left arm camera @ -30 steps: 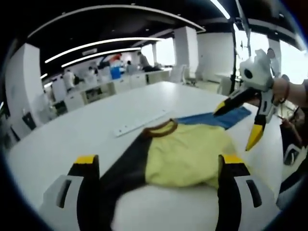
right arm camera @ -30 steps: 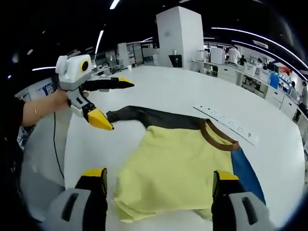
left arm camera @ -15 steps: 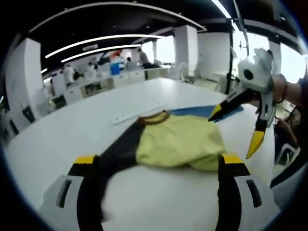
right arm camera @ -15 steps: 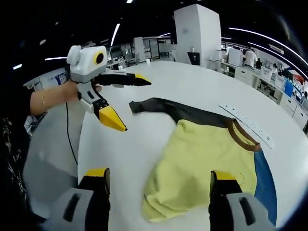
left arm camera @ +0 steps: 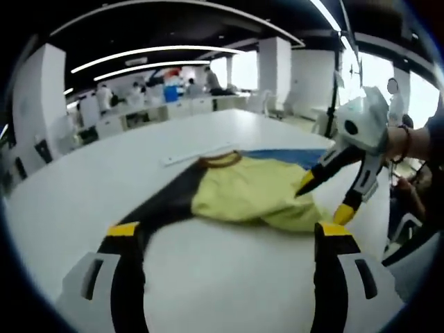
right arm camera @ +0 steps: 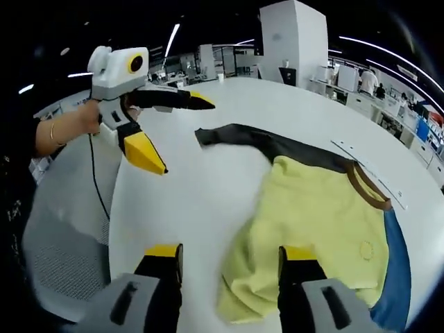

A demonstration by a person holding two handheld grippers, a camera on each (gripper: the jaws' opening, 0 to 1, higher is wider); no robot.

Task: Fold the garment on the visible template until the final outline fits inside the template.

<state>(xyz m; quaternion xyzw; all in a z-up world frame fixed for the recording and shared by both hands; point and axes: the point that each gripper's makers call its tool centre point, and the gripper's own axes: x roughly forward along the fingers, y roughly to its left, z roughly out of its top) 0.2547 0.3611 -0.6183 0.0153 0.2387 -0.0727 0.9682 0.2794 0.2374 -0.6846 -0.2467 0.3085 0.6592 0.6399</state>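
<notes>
A yellow shirt with a brown collar, one long black sleeve and one blue sleeve [right arm camera: 312, 222] [left arm camera: 250, 198] lies partly folded on a large white table [right arm camera: 201, 201] [left arm camera: 90, 187]. In the right gripper view, the shirt's long axis runs from the black sleeve, stretched toward the upper left, to the blue sleeve at the lower right; the collar faces the right edge. The right gripper [right arm camera: 232, 260] hangs over the yellow hem with its black, yellow-tipped fingers set moderately apart, holding nothing. The left gripper [right arm camera: 177, 132] [left arm camera: 225, 239], held by a hand, hovers above bare table beside the black sleeve, its fingers spread wide and empty. A long white strip, perhaps a ruler [left arm camera: 198, 154], lies on the table just beyond the collar. Around the table is an open-plan office with white pillars, desks, distant people and ceiling light strips.
</notes>
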